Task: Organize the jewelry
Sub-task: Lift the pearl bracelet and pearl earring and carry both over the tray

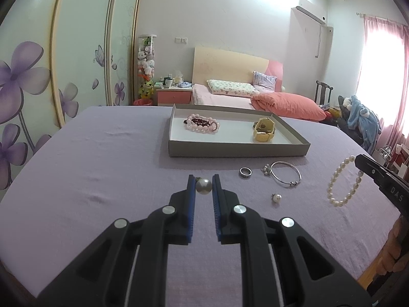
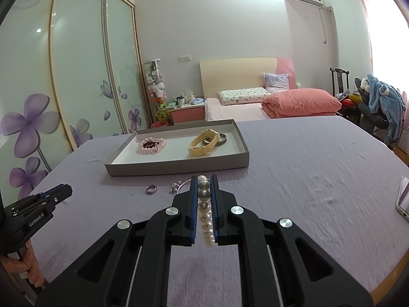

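Observation:
My left gripper (image 1: 203,179) is shut on a single pearl earring (image 1: 203,186), pinched between its blue fingertips low over the lilac cloth. At the right edge of the left wrist view, my right gripper (image 1: 359,159) holds a white pearl bracelet (image 1: 332,184), which hangs from its tip. In the right wrist view the right gripper (image 2: 204,179) is shut on that pearl bracelet (image 2: 204,204), strung along the gap. Beyond both stands a grey tray (image 1: 237,151) holding a pink bead bracelet (image 1: 202,130) and a yellow watch (image 1: 264,130).
Loose on the cloth before the tray lie a ring (image 1: 245,172), a pearl cluster (image 1: 265,170), a silver bangle (image 1: 294,183) and a second pearl earring (image 1: 276,197). A phone (image 2: 404,199) lies at the table's right edge. A bed and wardrobe stand behind.

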